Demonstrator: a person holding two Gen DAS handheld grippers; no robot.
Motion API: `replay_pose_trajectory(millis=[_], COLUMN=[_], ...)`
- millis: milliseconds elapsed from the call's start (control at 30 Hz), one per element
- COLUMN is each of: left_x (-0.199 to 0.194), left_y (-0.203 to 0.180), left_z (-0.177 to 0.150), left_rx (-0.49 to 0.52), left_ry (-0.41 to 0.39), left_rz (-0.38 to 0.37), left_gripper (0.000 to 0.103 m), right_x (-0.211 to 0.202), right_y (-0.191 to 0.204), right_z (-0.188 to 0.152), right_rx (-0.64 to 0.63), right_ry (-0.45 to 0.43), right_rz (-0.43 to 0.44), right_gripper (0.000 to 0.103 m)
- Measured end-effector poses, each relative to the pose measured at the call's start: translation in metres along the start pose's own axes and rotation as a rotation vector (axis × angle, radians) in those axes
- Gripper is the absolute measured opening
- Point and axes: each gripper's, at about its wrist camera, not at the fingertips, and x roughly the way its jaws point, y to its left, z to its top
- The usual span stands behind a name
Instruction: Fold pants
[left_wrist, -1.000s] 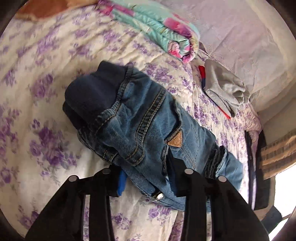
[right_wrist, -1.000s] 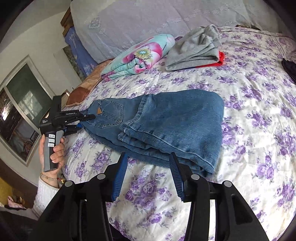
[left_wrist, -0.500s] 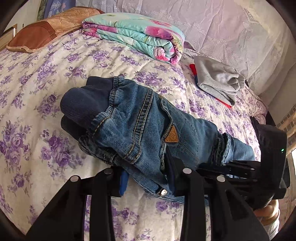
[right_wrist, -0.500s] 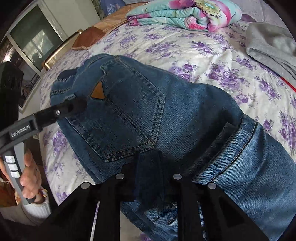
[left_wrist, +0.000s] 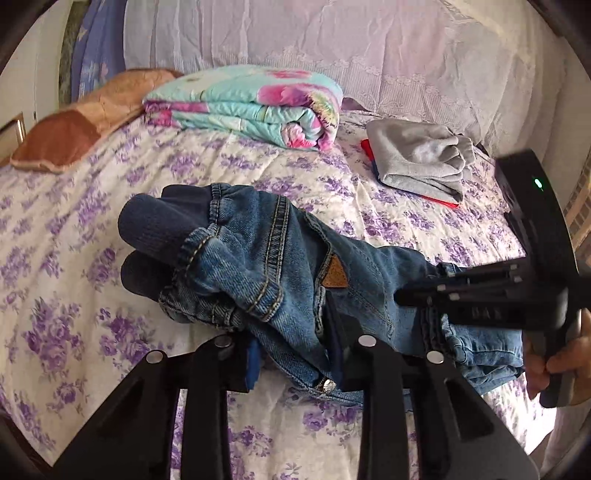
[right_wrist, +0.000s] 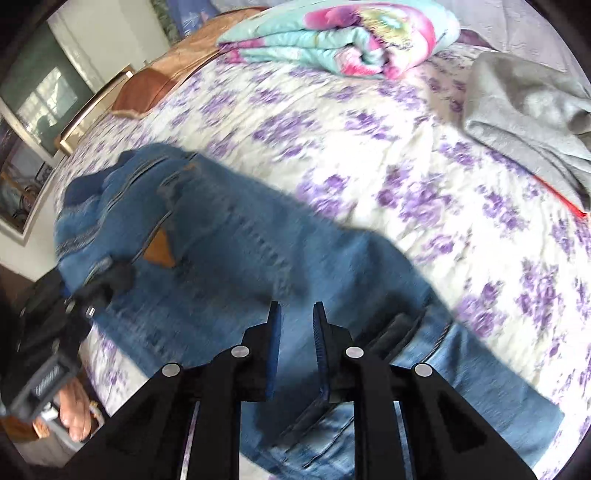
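— Floral bedspread (left_wrist: 303, 184) all over; where are the jeans (left_wrist: 266, 273)?
— Lying across the near part of the bed, waistband end raised and bunched, legs trailing toward the right gripper (right_wrist: 297, 317).
— What has the left gripper (left_wrist: 295, 350) got?
— Its jaws have just been closing, and the pads pinch the denim beside the metal button, below the tan patch.
— And the right one?
— Narrow gap. Its jaws have just been closing; in its own blurred view no cloth shows between the blue pads, so I cannot tell whether it holds the jeans beneath.
— Anything else on the bed?
— A folded quilt (left_wrist: 251, 103), grey clothes (left_wrist: 421, 162) over something red, and a brown pillow (left_wrist: 74, 129), all well apart from the jeans.
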Motion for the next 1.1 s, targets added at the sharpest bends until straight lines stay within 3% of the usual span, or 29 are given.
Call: replay_pose_trajectory(millis=[133,200,267,333,433,533,633,767,867,967,1033,1100], left_x=[-0.013,-0.012,-0.013,-0.017,-0.021,-0.025,-0.032,-0.030,-0.021,0.000,0.020,0.023], left_y=[-0.025,-0.039,-0.053,-0.066,-0.089,-0.113,-0.142,-0.189,-0.225,-0.255,-0.268,-0.273], left_z=[0.006,0.011,0.018,0.024,0.027,0.022,0.015,-0.009,-0.038,-0.073,-0.092,-0.102], left_rx=[0.104,0.158,0.215,0.256,0.338,0.401,0.464,0.615,0.749,0.912,0.976,1.016], left_ry=[-0.052,-0.062,-0.083,-0.098,-0.122,-0.147,-0.187,-0.199,-0.172,-0.096,-0.045,-0.073], left_rz=[0.038,0.066,0.088,0.090,0.102,0.105,0.052,-0.001,-0.053,-0.104,-0.097,-0.046], left_gripper=[0.027,0.025,0.025,0.025,0.024,0.023,0.022,0.022,0.021,0.022,0.022,0.022], right_x=[0.035,0.040,0.036,0.023,-0.022,-0.076,-0.125,-0.161,-0.168,-0.153,-0.135,-0.125], right_y=[-0.016,-0.012,-0.010,-0.020,-0.038,-0.070,-0.111,-0.157,-0.183,-0.200,-0.208,-0.212], right_z=[0.012,0.009,0.007,0.002,-0.015,-0.046,-0.088,-0.151,-0.199,-0.229,-0.235,-0.236], right_rx=[0.050,0.033,0.018,0.062,0.095,0.167,0.247,0.362,0.454,0.529,0.560,0.575], right_ry=[0.054,0.033,0.023,0.019,-0.081,-0.201,-0.313,-0.403,-0.442,-0.438,-0.406,-0.379], right_rz=[0.009,-0.006,-0.008,0.051,0.048,0.039,-0.005,-0.033,-0.055,-0.042,-0.024,-0.007], right_gripper=[0.015,0.014,0.015,0.015,0.015,0.015,0.020,0.024,0.026,0.026,0.026,0.026])
